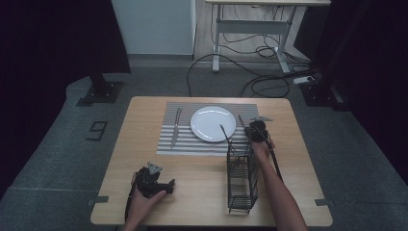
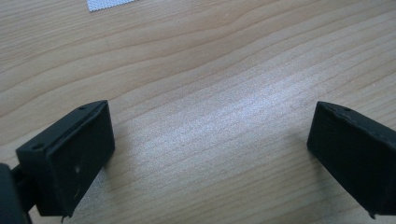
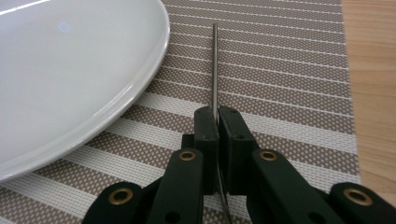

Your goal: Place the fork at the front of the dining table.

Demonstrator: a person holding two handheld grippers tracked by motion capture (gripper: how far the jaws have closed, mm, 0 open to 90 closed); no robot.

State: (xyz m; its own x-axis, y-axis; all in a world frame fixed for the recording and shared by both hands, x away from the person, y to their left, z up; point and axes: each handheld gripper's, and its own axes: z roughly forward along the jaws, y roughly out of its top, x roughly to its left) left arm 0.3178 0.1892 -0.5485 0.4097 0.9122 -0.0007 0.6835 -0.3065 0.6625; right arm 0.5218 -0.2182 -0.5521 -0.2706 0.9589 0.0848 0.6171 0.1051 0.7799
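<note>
Pinching utensil handle: right tongs, beside plate rim | left tongs spread over bare table

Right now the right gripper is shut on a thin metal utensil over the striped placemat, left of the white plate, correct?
Not quite: the right gripper is shut on the thin metal utensil over the striped placemat, but right of the white plate, not left. The high view and the right gripper view show it.
</note>
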